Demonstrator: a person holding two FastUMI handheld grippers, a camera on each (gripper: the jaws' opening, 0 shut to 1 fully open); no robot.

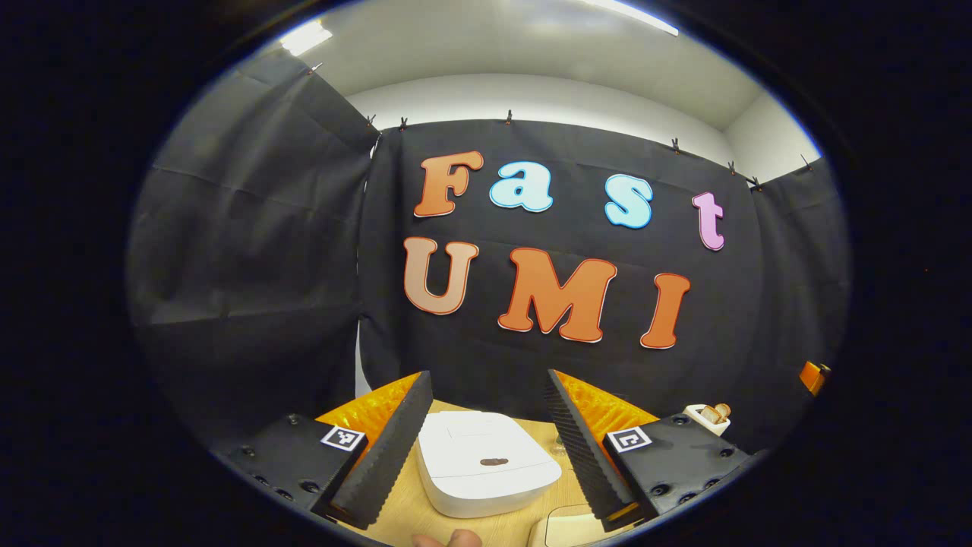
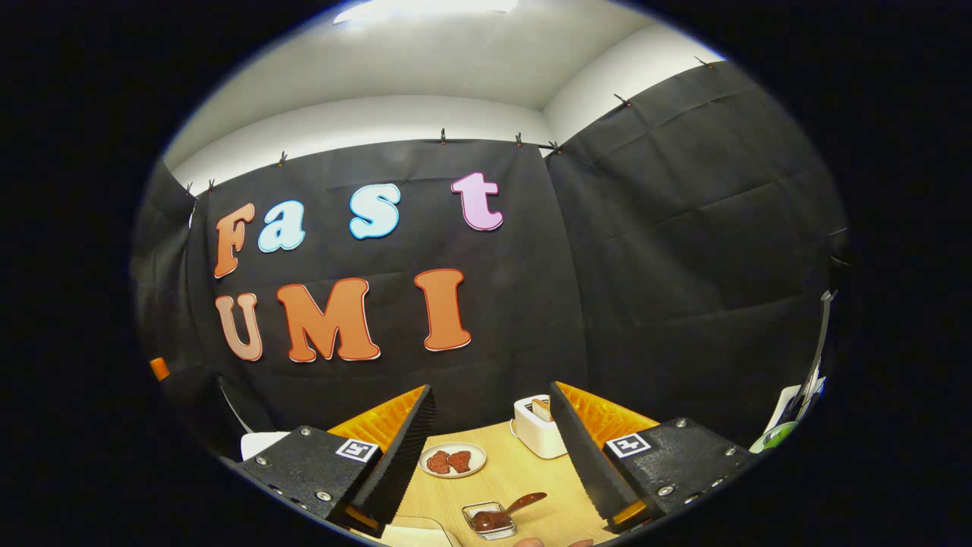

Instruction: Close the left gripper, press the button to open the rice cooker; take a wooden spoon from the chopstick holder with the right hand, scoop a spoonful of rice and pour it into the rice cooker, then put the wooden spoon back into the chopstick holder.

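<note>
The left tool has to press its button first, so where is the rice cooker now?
In the left gripper view the white rice cooker sits lid down on the wooden table, low and central, framed between the open left tool's fingers.

Each gripper — the left gripper (image 1: pixel 487 448) and the right gripper (image 2: pixel 492 452) — carries two wedge-shaped jaws with ribbed, saw-toothed inner faces. Behind them sit dark, speckled mounting blocks studded with round screws — each bearing a small square black-and-white marker.

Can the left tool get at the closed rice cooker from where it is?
Probably yes: the left tool is open, and the rice cooker sits straight ahead between its fingers on the table, lid down, nothing between.
</note>
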